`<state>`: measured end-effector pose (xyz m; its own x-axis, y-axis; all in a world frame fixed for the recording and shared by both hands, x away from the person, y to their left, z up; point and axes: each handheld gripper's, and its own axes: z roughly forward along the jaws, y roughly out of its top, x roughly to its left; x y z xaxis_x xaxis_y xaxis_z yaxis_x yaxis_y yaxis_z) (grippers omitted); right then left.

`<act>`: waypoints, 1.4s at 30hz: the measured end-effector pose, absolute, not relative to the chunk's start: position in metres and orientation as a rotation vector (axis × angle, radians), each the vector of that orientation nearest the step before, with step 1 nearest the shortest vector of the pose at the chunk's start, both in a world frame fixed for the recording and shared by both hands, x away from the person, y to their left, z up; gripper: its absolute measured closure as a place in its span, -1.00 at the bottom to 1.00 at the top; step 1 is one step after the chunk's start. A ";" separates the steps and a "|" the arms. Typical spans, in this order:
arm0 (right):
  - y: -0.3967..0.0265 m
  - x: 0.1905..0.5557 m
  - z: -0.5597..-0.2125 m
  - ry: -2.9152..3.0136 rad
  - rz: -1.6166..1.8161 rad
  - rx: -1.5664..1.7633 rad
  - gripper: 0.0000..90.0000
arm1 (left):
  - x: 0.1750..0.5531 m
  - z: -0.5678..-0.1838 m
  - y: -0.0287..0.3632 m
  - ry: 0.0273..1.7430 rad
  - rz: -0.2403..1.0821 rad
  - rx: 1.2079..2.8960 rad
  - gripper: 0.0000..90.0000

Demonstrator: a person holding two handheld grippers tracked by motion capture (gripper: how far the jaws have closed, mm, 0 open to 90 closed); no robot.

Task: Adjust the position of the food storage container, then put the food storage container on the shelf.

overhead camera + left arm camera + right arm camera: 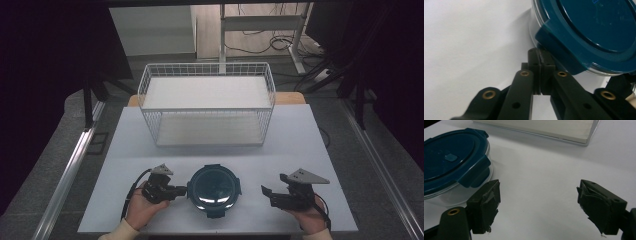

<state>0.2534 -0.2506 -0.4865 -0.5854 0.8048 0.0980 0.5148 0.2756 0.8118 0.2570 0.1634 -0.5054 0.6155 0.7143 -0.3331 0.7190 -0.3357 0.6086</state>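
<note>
Left gripper fingers pressed together beside lidded container, right gripper fingers wide, apart from it

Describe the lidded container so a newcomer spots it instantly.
Start at the white wire basket at the back of the white table. Come toward the person's edge: between the left gripper and the right gripper sits the round glass container. Its dark teal clip-on lid sets it apart.

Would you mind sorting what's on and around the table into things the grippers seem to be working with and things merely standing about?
In play, judging by the grippers' positions:
- round container with blue clip lid
- left gripper, shut beside a lid clip
- right gripper, open
- possibly the white wire basket

Standing about:
- floor cables
- desk frame
</note>
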 end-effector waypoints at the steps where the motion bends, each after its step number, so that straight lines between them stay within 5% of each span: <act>1: -0.251 0.253 -0.487 2.218 1.218 1.201 -0.59 | 0.257 -0.505 0.163 1.123 -0.008 2.093 0.92; 5: -0.250 0.252 -0.485 2.226 1.242 1.191 -0.60 | 0.257 -0.489 0.185 1.170 0.064 2.019 0.87; 10: -0.248 0.253 -0.486 2.241 1.254 1.187 -0.60 | 0.249 -0.474 0.195 1.241 0.023 1.949 0.06; 14: -0.247 0.252 -0.485 2.245 1.262 1.181 -0.62 | 0.244 -0.466 0.197 1.256 0.019 1.901 -0.25; 42: -0.245 0.253 -0.482 2.239 1.312 1.257 -0.76 | 0.232 -0.484 0.204 1.244 0.021 1.826 -0.39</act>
<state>0.2533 -0.2452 -0.4820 -0.5932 0.7819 0.1920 0.5498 0.2192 0.8060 0.2319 0.2044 -0.4837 0.4936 0.7503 -0.4398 0.7354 -0.0901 0.6716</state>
